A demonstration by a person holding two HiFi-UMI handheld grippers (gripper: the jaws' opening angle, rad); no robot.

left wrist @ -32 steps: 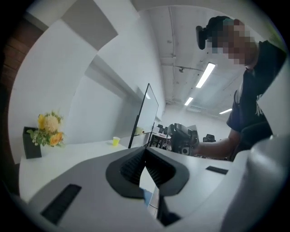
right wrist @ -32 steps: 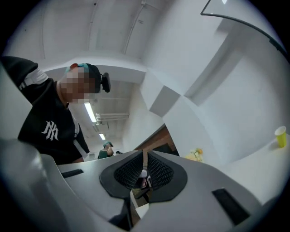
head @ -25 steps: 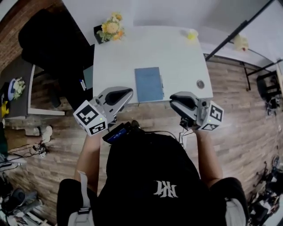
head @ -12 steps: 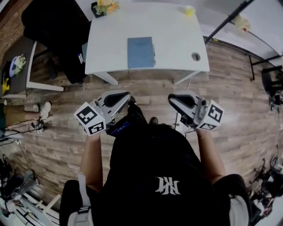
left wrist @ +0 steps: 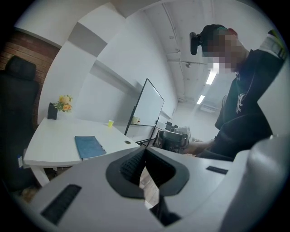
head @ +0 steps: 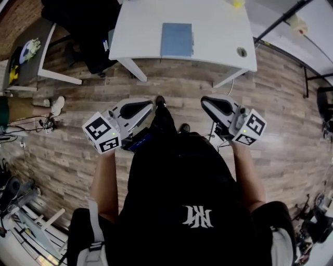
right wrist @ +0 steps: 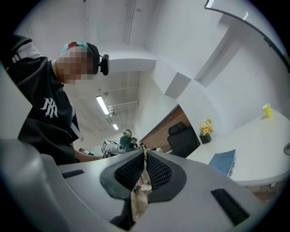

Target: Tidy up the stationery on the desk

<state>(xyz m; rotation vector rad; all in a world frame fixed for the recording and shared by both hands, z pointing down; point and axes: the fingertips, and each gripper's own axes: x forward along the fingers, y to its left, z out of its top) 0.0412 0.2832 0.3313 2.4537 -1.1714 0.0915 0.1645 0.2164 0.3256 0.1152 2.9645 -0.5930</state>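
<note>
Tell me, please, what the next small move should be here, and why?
Probably step toward the white desk: the left hand-held gripper is shut and empty, the right hand-held gripper has just been closing its jaws on nothing, and both hang over the wooden floor, well short of the blue notebook on the desk.

wood plank floor, white desk, black chair by brick wall.

Head view: the worktop is cut off at its far edge by the frame top. The yellow cup and black chair are also clipped there. Right gripper view: the blue notebook has its near edge hidden behind the right tool, and the cable hole is clipped at the right edge
</note>
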